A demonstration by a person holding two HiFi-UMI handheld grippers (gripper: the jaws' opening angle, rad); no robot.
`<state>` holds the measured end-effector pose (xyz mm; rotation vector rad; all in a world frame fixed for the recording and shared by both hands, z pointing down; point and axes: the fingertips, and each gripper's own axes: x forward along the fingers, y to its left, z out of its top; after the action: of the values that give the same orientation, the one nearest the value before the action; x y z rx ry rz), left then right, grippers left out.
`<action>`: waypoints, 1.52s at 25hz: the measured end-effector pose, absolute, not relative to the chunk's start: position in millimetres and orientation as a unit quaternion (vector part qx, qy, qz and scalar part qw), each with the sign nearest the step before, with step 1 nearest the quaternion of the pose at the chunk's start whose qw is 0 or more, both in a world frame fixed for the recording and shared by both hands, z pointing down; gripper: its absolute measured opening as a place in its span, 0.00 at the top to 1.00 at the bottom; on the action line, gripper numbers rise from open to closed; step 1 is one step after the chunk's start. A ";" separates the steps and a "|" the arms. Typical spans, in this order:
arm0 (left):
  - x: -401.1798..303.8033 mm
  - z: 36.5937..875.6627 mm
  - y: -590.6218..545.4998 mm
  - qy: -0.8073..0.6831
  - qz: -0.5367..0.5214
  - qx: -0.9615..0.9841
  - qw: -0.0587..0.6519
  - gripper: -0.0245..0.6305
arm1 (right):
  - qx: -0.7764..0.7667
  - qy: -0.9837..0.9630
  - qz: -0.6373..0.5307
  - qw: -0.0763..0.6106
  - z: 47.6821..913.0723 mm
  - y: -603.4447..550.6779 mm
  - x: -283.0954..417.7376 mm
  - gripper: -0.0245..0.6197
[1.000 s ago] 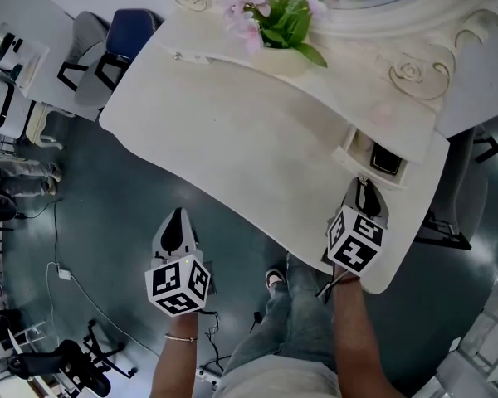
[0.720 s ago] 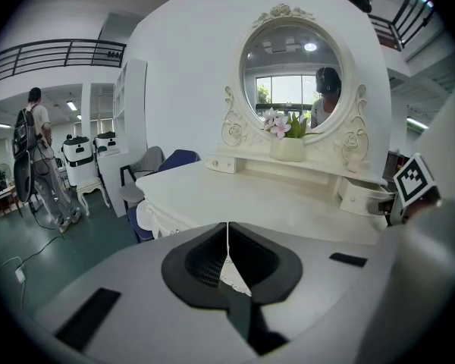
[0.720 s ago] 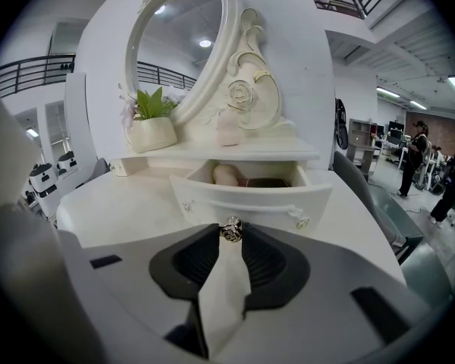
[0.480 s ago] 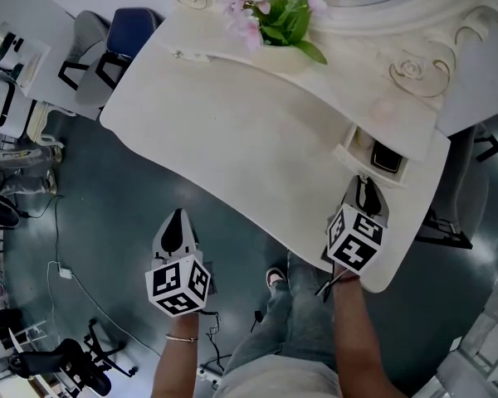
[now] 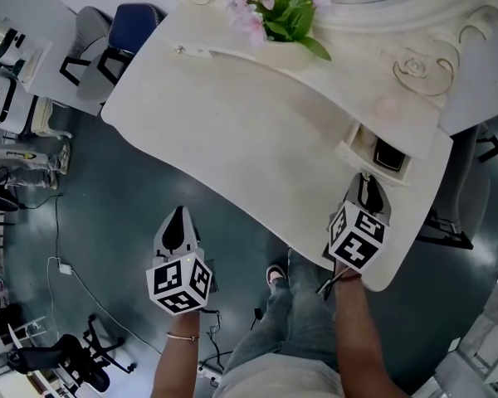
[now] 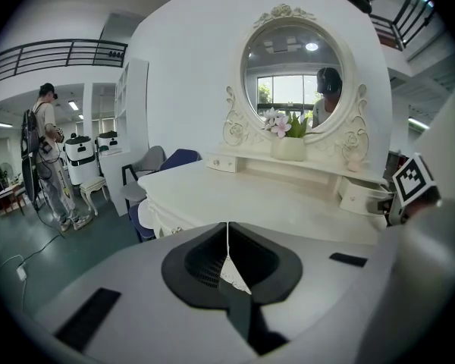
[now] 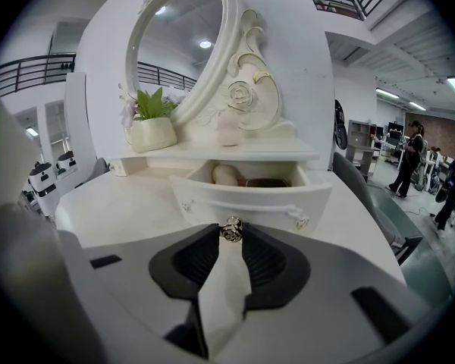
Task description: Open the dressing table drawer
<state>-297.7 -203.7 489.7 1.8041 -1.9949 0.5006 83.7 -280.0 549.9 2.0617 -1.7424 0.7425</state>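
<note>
Your right gripper (image 5: 365, 184) is on the drawer knob (image 7: 230, 229). In the right gripper view the small metal knob sits right at the jaw tips, pads pressed on both sides, so the claw is narrow and clamped on it.

The drawer (image 5: 345, 149) is at the right end of the dressing table (image 5: 249, 131), under the raised shelf, and it stands pulled out. From the head view you can see down into it. Inside are a pale rounded thing (image 7: 226, 174) on the left and a dark flat thing (image 7: 267, 182) beside it; I can't tell what either is. The drawer front (image 7: 250, 200) faces you, tilted slightly, with a small ornament near each lower corner.

Your left gripper (image 5: 177, 215) is off the table, over the dark floor (image 5: 124, 222), well apart from the table edge. Its jaws are together with only a thin slit between the pads, nothing in them. It points toward the table front, and the left gripper view shows the tabletop ahead of it.

- Oval mirror (image 7: 178, 44) stands at the back of the table in a carved frame.
- Flower pot (image 7: 153, 133) is on the shelf, left of the drawer.
- A second small drawer (image 6: 221, 161) at the shelf's left end is closed.
- A grey chair and a blue chair (image 5: 133, 27) stand at the table's far left corner.
</note>
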 end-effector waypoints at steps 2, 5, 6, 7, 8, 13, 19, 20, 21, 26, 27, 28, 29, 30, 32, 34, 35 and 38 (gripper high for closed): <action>-299.4 491.7 -200.0 -0.715 0.181 0.644 0.203 0.93 | 0.726 -0.612 0.262 0.171 550.4 -279.8 83.8 0.80; -301.9 493.1 -195.3 -0.716 0.183 0.641 0.205 0.93 | 0.729 -0.610 0.260 0.171 550.0 -278.5 84.6 0.78; -302.8 492.9 -194.1 -0.717 0.184 0.641 0.205 0.93 | 0.730 -0.609 0.259 0.170 549.7 -277.6 84.9 0.77; -303.5 492.3 -193.3 -0.717 0.184 0.641 0.204 0.93 | 0.730 -0.609 0.259 0.169 549.3 -276.6 85.0 0.76; -304.1 491.5 -192.8 -0.717 0.183 0.641 0.203 0.93 | 0.731 -0.609 0.259 0.168 548.9 -275.7 85.0 0.75; -303.6 488.4 -192.4 -0.716 0.180 0.644 0.200 0.93 | 0.732 -0.610 0.255 0.165 544.7 -271.2 84.5 0.75; -300.5 482.3 -190.0 -0.713 0.173 0.651 0.195 0.93 | 0.735 -0.612 0.244 0.161 531.6 -264.3 85.6 0.76; -300.6 480.9 -188.9 -0.713 0.171 0.652 0.194 0.93 | 0.736 -0.612 0.242 0.160 528.7 -262.7 86.4 0.76; -301.2 479.3 -187.4 -0.713 0.169 0.652 0.193 0.93 | 0.737 -0.612 0.240 0.158 525.8 -260.8 87.3 0.76; -311.0 469.5 -175.9 -0.722 0.155 0.647 0.188 0.93 | 0.739 -0.616 0.223 0.157 507.3 -249.3 88.6 0.76; -313.7 467.6 -173.7 -0.725 0.151 0.646 0.187 0.93 | 0.739 -0.618 0.217 0.157 502.1 -247.4 88.3 0.77; -316.2 465.8 -171.6 -0.727 0.148 0.644 0.187 0.93 | 0.738 -0.621 0.212 0.156 496.8 -245.4 87.8 0.77; -318.6 464.2 -169.3 -0.729 0.146 0.643 0.186 0.93 | 0.737 -0.623 0.208 0.155 491.9 -243.3 87.1 0.77; -320.7 462.5 -166.9 -0.730 0.143 0.642 0.185 0.93 | 0.736 -0.626 0.206 0.154 487.5 -241.1 86.4 0.77; -323.9 458.5 -162.5 -0.734 0.136 0.640 0.183 0.93 | 0.734 -0.631 0.202 0.152 479.3 -236.5 85.6 0.77; -325.9 454.2 -158.8 -0.736 0.128 0.640 0.181 0.93 | 0.734 -0.633 0.197 0.148 469.9 -231.7 85.9 0.76; -326.6 451.8 -157.1 -0.737 0.123 0.640 0.180 0.93 | 0.734 -0.635 0.194 0.146 464.5 -229.1 86.2 0.76; -329.2 442.6 -150.8 -0.739 0.109 0.641 0.175 0.93 | 0.732 -0.642 0.181 0.138 444.9 -219.2 86.7 0.77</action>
<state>-329.2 -150.8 442.6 1.8178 -2.0941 0.3082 86.7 -219.2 444.9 2.1182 -1.8551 0.5232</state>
